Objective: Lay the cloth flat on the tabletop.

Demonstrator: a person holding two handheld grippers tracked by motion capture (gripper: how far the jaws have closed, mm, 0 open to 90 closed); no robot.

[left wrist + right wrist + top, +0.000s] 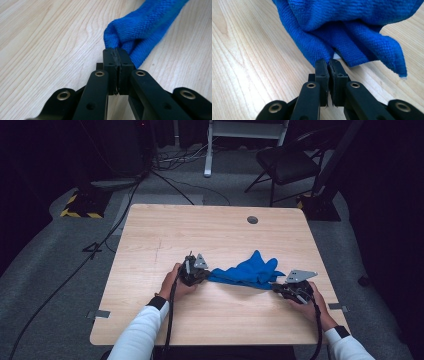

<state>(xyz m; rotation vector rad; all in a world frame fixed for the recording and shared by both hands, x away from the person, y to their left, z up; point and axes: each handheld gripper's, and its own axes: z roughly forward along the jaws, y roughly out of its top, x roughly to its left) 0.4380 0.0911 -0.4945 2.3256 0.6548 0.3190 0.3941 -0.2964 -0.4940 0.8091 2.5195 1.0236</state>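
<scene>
- Your left tool (200, 271) sits low over the middle of the wooden desk (165, 230), held in your left hand (175, 282), with its grey three-cornered plate on top.
- In the left gripper view, that tool's (116, 53) black jaws are pressed together on a bunched end of the blue cloth (142, 30); the fabric bulges out just past the tips and runs away to the upper right, rolled into a thick strand.
- Your right tool (280, 287) lies near the desk's right side, gripped by your right hand (310, 300), its cable trailing back along your white sleeve.
- In the right gripper view, this tool's (329, 61) jaws are pinching the cloth (352, 27) at a lower fold, with loose folds fanning above and one corner hanging down to the right of the tips.
- The cloth (250, 270) is drawn out between your two tools, lying on the desk; its near edge is stretched in a line from one tool to the other, and the rest is heaped in soft peaks on the far side of that line.
- Beyond the desk you have a dark chair (287, 162) and cables on the grey floor.
</scene>
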